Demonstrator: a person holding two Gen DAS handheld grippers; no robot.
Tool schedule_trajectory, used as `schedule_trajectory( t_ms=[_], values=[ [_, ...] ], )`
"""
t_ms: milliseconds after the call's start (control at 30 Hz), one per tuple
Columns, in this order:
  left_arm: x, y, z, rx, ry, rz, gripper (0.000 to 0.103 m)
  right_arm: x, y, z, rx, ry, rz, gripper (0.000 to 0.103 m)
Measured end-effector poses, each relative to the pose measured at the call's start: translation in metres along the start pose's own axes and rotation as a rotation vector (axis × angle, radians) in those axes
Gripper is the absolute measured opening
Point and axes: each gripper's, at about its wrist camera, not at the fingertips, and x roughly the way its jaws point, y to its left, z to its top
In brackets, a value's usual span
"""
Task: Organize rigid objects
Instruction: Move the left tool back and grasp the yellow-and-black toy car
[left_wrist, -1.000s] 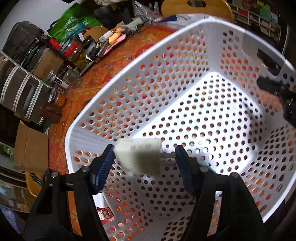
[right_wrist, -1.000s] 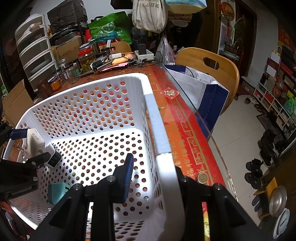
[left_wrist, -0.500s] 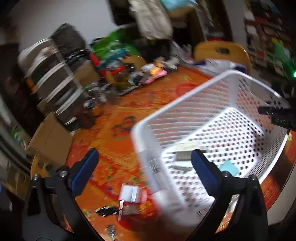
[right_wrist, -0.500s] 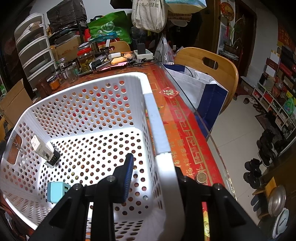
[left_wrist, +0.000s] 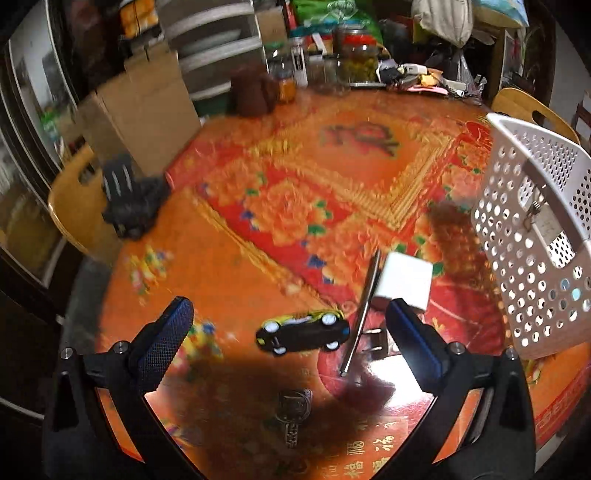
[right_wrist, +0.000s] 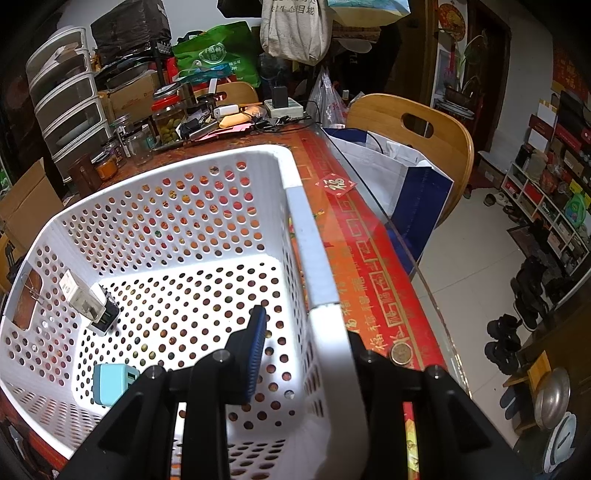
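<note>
My left gripper (left_wrist: 291, 328) is open and empty above the orange table. Between its fingers lie a black and yellow toy car (left_wrist: 303, 332), a pen (left_wrist: 360, 314), a white cube (left_wrist: 404, 282) and a key (left_wrist: 293, 413). My right gripper (right_wrist: 306, 354) is shut on the white basket's rim (right_wrist: 321, 295). The basket also shows at the right of the left wrist view (left_wrist: 532, 221). Inside it lie a white charger (right_wrist: 83, 295) on a black adapter (right_wrist: 107, 319) and a light blue charger (right_wrist: 110, 384).
Jars (left_wrist: 354, 59), boxes and drawers crowd the table's far edge. A cardboard box (left_wrist: 147, 110) and a wooden chair (left_wrist: 77, 206) stand at the left. Another wooden chair (right_wrist: 410, 133) with a white bag (right_wrist: 399, 177) stands right of the table. A coin (right_wrist: 401, 352) lies near the basket.
My left gripper let go of the white charger into the basket, opened wide and swung left out of the basket to the loose objects on the table. The right gripper kept holding the rim.
</note>
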Motion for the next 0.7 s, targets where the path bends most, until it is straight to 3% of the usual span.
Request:
schedule_trajectory(
  t_ms=[367, 700],
  values=[
    [0.039, 0.002, -0.014, -0.084, 0.056, -0.033, 0.103, -0.001, 0.0, 0.0, -0.002, 0.004, -0.003, 0.031],
    [0.055, 0.004, -0.015, -0.108, 0.082, -0.01, 0.102, -0.001, 0.0, 0.0, -0.002, 0.003, -0.002, 0.031]
  ],
)
